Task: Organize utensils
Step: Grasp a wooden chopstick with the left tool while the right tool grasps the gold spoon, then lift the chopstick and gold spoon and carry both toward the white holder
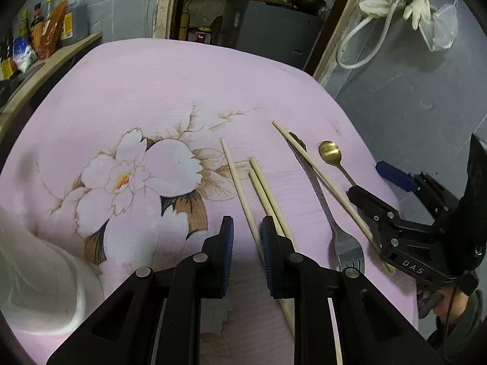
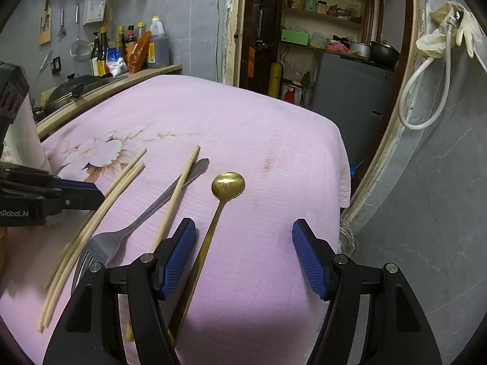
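Chopsticks [image 1: 261,188], fork [image 1: 322,200] and spoon [image 1: 330,152] lie loose on the pink cloth [image 1: 152,91]. Left gripper [image 1: 246,234] is narrowed around one chopstick, pads apparently not clamping. Right gripper [image 2: 243,243] gapes wide, empty, spoon handle beside its left pad. Only the left view shows the white container [image 1: 36,273], probably the destination.

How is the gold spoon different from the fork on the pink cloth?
The spoon is gold with a thin handle; the fork is silver with a broader one. A chopstick lies across the fork, none across the spoon. The spoon's bowl points away, the fork's prongs toward the camera. Both lie flat.
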`<state>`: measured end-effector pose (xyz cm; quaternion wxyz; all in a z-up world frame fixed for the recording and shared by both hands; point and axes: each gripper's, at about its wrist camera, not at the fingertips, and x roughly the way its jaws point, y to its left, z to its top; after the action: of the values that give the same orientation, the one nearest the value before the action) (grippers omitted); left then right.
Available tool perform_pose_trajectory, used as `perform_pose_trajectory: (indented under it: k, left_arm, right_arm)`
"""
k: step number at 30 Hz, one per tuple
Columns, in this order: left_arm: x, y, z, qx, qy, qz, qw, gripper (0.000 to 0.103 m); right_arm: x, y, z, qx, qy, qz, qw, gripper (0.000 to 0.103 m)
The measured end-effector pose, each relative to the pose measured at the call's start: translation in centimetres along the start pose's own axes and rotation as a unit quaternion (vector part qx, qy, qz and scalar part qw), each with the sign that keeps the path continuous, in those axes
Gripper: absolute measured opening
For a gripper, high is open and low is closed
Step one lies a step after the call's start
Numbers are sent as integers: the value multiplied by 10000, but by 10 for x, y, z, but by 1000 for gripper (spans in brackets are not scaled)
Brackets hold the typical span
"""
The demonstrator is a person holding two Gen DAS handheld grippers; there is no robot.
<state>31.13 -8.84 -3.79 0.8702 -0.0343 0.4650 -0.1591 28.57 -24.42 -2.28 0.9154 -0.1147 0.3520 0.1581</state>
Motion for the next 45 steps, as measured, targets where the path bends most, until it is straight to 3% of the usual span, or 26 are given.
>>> perform_pose_trajectory:
  k: [5,11,17,24,28,33,37,40,45]
  left_arm:
    - [9,3,12,-131,88,-80,9998,16]
    - [9,3,7,-42,-83,-3,10000,6]
    - [8,8,6,-165,-94,-186,9996,6]
    - [1,15,1,-272,-84,-409,9988,3]
    - [-2,13,-2,-283,-92,-509,9983,2]
    - [-8,9,-4,-228,-180,-570,9980,2]
    - [-19,5,-4,-139,-482,-608,9969,2]
    - [-34,-2,-5,55,-917,-580,9941,2]
    - [-65,-19,-14,456,-1922,-530,9789,2]
  right_arm:
    - [13,3,13,-158,212,-30,9996,66]
    - [34,4,28,-268,542,-109,9981,65]
    - [41,1,35,-164,717,-92,9972,50]
    - [41,6,38,-214,768,-171,9967,25]
    - [40,9,37,-304,717,-246,9967,25]
    - [30,14,33,-460,431,-295,9976,24]
    - [11,21,31,-571,-33,-315,9979,24]
    - [-7,29,30,-705,-530,-443,9951,24]
    - [-41,42,23,-896,-1483,-701,9824,24]
